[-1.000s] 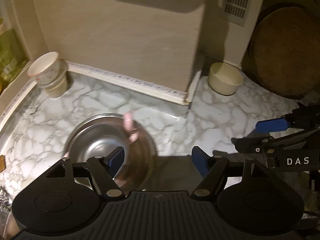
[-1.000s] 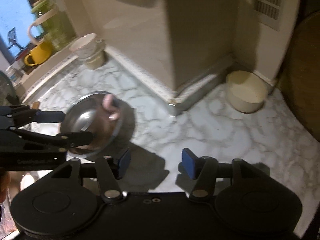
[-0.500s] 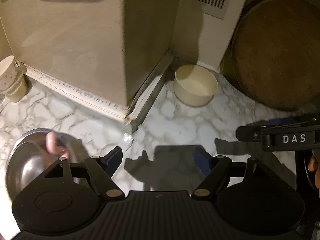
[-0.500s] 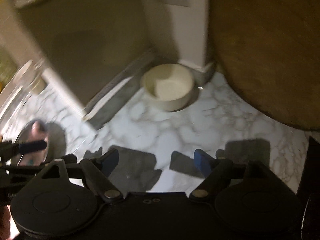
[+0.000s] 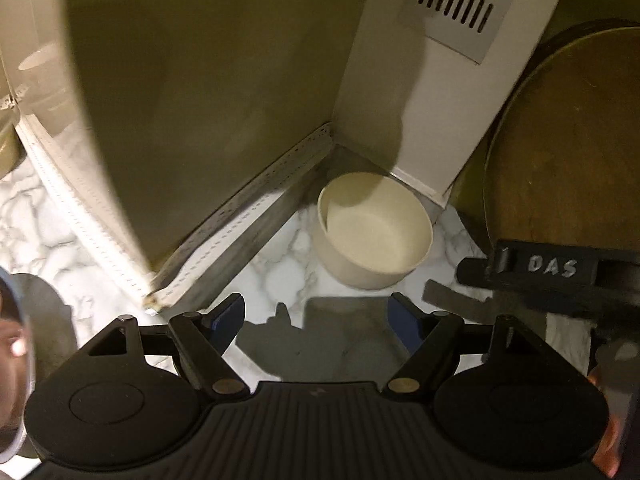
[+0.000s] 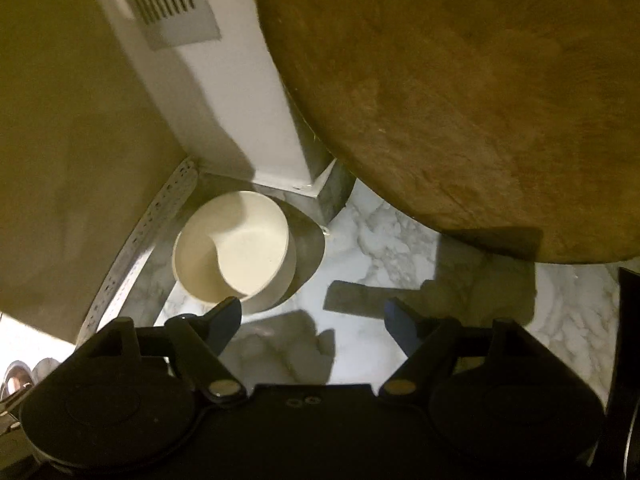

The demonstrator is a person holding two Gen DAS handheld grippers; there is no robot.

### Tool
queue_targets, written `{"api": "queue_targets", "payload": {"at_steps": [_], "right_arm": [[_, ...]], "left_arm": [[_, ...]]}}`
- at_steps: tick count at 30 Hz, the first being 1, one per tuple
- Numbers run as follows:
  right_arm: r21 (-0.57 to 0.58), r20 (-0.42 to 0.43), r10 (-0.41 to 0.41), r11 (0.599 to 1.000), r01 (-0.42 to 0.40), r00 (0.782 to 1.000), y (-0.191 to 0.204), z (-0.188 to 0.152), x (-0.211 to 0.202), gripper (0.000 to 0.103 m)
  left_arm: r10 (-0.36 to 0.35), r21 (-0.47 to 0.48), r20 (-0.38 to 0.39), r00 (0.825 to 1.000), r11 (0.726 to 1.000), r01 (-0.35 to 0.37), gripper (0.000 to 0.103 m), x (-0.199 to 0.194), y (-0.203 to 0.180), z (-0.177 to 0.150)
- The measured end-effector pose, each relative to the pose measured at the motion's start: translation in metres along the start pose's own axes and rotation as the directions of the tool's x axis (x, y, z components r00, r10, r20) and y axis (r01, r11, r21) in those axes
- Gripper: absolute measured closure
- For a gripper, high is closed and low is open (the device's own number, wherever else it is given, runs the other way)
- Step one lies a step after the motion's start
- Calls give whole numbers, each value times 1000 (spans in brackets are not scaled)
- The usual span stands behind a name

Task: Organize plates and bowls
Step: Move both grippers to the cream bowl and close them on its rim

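Observation:
A cream bowl (image 5: pixel 374 230) stands upright on the marble counter (image 5: pixel 280 264) in the corner where the wall meets a white column. It also shows in the right wrist view (image 6: pixel 234 248). My left gripper (image 5: pixel 318 318) is open and empty, a short way in front of the bowl. My right gripper (image 6: pixel 312 316) is open and empty, with its left fingertip (image 6: pixel 226 314) close to the bowl's near rim. The right gripper's body shows at the right of the left wrist view (image 5: pixel 560 276). A steel bowl's rim (image 5: pixel 16 360) shows at the far left edge.
A large round wooden board (image 6: pixel 460 100) leans against the wall to the right of the bowl. A white column with a vent grille (image 5: pixel 460 4) stands behind the bowl. A beige wall block (image 5: pixel 192 100) juts out on the left.
Both grippers have swung right, away from the steel bowl, and moved closer to the cream bowl in the corner. Both stay open.

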State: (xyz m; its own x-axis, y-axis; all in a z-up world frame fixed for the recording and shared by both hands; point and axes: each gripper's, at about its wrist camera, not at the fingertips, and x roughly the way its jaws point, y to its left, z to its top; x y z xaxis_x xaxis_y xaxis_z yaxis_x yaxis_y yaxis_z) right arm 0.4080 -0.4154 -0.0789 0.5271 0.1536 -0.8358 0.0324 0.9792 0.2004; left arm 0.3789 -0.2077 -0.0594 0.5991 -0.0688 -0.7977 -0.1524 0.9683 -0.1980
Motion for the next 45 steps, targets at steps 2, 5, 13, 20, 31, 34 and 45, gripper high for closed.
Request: {"api": "queue_targets", "payload": {"at_steps": [2, 5, 13, 20, 31, 34, 45], "right_arm": [[6, -2, -4, 1000, 4, 1000, 0, 4, 8, 30], [12, -8, -5, 1000, 5, 1000, 0, 11, 20, 32], [25, -14, 1, 1000, 0, 1000, 2, 23, 44, 45], [37, -20, 2, 999, -2, 1000, 5, 26, 63, 61], [-4, -14, 9, 1000, -9, 1000, 13, 23, 71, 93], [-23, -14, 8, 1000, -8, 1000, 14, 20, 69, 96], [-77, -31, -15, 997, 12, 999, 19, 0, 49, 99]], "left_arm": [[17, 13, 1, 1000, 1000, -17, 25, 11, -7, 4], [41, 28, 8, 999, 999, -42, 25, 24, -13, 11], [44, -15, 4, 999, 999, -43, 26, 52, -15, 27], [45, -17, -25, 999, 999, -46, 44, 73, -14, 35], [54, 32, -40, 998, 998, -53, 72, 90, -13, 39], [51, 33, -48, 998, 998, -50, 75, 92, -9, 38], [18, 105, -77, 997, 994, -9, 94, 83, -11, 26]]}}
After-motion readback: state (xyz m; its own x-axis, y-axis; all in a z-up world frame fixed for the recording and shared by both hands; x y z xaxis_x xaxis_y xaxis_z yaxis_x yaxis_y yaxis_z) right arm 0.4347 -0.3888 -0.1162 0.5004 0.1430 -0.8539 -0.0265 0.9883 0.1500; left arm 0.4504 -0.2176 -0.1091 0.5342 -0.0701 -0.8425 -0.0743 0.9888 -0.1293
